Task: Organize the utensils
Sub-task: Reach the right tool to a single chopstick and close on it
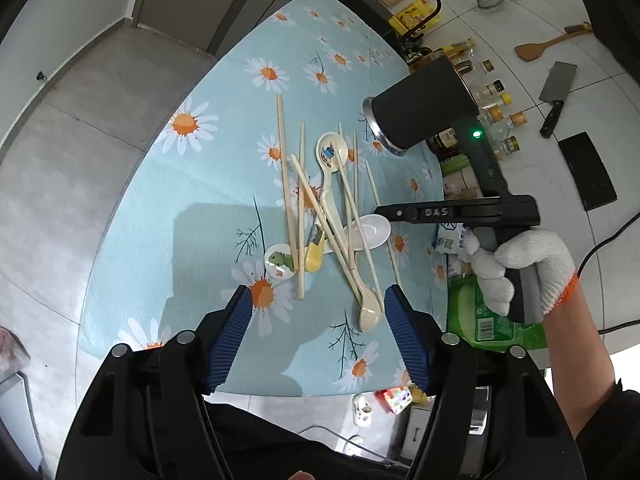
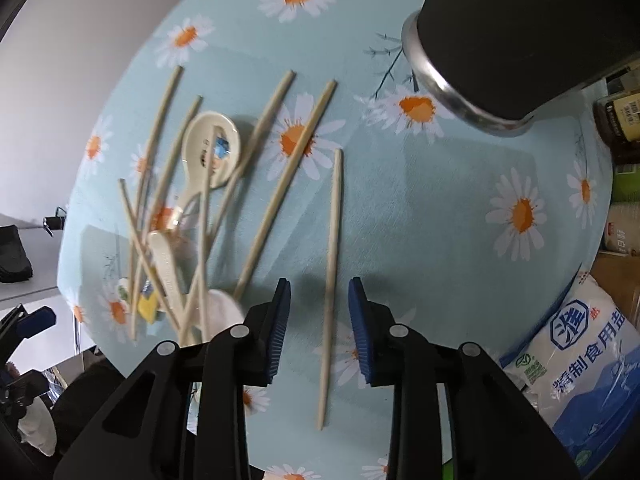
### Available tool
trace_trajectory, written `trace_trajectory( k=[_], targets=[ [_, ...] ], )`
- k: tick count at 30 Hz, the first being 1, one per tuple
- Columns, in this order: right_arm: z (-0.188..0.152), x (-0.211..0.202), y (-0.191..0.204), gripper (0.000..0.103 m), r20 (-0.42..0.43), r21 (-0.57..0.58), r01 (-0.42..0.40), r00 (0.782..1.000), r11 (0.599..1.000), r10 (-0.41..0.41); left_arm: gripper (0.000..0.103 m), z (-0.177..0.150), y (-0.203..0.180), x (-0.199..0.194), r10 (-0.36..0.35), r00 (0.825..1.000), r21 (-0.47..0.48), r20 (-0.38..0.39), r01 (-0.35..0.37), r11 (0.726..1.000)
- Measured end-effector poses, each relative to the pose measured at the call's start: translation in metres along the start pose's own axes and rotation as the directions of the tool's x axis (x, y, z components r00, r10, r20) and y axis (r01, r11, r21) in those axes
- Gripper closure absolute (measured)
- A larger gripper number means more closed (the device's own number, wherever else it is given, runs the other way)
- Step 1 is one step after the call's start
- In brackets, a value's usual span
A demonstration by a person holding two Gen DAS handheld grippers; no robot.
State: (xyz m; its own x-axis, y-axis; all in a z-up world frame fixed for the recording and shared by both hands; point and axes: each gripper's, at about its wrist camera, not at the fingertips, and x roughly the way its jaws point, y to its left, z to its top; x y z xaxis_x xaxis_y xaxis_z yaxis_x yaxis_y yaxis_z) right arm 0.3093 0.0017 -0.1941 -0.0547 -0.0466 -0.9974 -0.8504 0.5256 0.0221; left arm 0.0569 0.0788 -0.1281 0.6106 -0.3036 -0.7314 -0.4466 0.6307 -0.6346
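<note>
A pile of cream chopsticks [image 1: 304,208] and several spoons [image 1: 330,156] lies on the daisy tablecloth [image 1: 168,248]. A black cylindrical holder [image 1: 420,104] stands at the table's far right; it also shows in the right wrist view [image 2: 500,32]. My left gripper [image 1: 318,340] is open and empty, above the table's near edge, short of the pile. My right gripper [image 2: 320,320] is open, its jaws straddling a single chopstick [image 2: 332,280] that lies apart from the pile [image 2: 192,220]. In the left wrist view the right gripper's body [image 1: 460,212] hovers over the table's right side.
Beside the table on the right are a salt bag [image 2: 580,360], a green packet [image 1: 488,320] and several condiment bottles [image 1: 496,108]. On the floor lie a cleaver [image 1: 556,92], a wooden spatula [image 1: 548,44] and a strainer [image 1: 492,0].
</note>
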Motion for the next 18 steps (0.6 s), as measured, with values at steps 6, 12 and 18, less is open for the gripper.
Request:
trace_trajectory(
  k=[6, 12, 18],
  targets=[
    [0.009, 0.007, 0.006, 0.090, -0.050, -0.020, 0.066, 0.996, 0.998, -0.067, 0.038, 0.012, 0.004, 0.003, -0.021, 1.000, 0.006, -0.014, 0.021, 1.000],
    [0.010, 0.010, 0.006, 0.097, -0.062, 0.017, 0.092, 0.994, 0.996, -0.091, 0.051, 0.022, 0.001, 0.009, -0.050, 0.997, 0.042, -0.053, 0.052, 0.998],
    [0.016, 0.010, -0.013, 0.097, -0.062, 0.101, 0.058, 0.997, 0.993, -0.052, 0.051, 0.037, 0.003, 0.012, -0.084, 0.995, 0.052, -0.062, 0.087, 0.995]
  ],
)
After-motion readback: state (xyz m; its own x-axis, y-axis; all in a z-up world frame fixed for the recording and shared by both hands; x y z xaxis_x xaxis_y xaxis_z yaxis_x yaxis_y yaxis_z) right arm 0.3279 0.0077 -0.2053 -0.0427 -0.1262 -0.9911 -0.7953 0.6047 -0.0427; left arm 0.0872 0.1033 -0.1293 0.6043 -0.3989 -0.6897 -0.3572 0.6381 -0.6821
